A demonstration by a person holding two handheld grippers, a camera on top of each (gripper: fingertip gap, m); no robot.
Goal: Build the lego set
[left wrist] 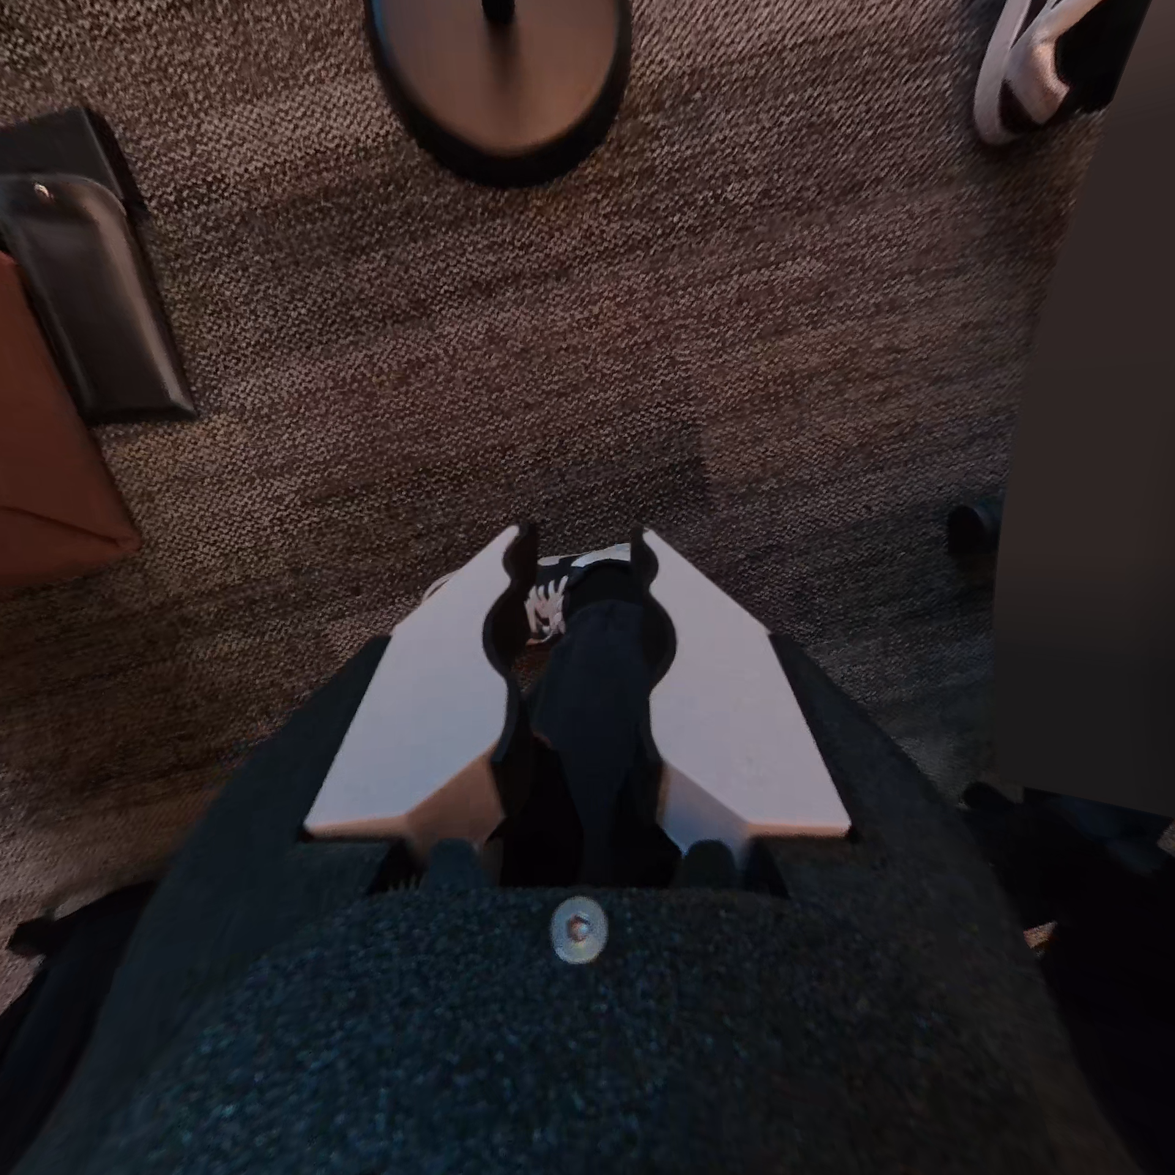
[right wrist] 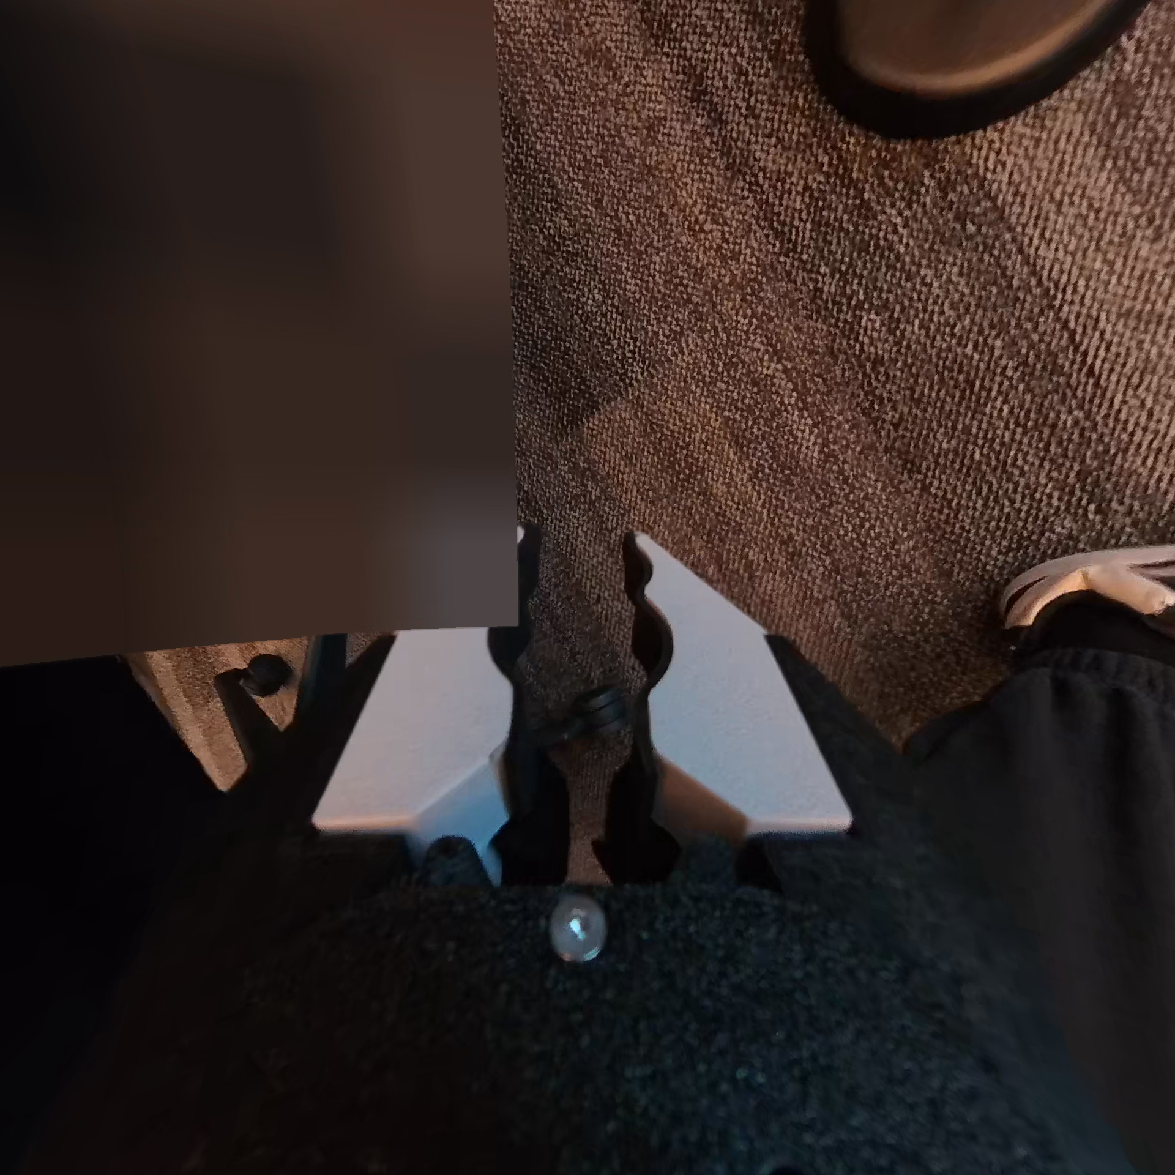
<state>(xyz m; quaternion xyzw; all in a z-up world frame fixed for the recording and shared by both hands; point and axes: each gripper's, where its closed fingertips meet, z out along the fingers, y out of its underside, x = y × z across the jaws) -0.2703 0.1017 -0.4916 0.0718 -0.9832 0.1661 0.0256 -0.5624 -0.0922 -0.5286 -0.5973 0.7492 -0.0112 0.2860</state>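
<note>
No lego pieces show in either view. Both grippers point down at a speckled brown carpet [left wrist: 572, 318]. My left gripper [left wrist: 582, 534] is open and empty, and between its fingers I see a person's dark trouser leg [left wrist: 597, 699] and a dark shoe with white laces [left wrist: 553, 604]. My right gripper [right wrist: 582, 540] is open and empty over the carpet [right wrist: 826, 381]. A small black chair caster [right wrist: 601, 706] shows on the floor in the gap between its fingers.
A round base with a black rim [left wrist: 502, 82] stands on the carpet ahead and also shows in the right wrist view [right wrist: 954, 57]. A black furniture foot [left wrist: 95, 286] and a brown panel [left wrist: 44, 458] are at left. Shoes [left wrist: 1043, 70] [right wrist: 1093, 578] and a trouser leg [right wrist: 1049, 795] are at right. The tips of one gripper are about 35 cm away from the tips of the other.
</note>
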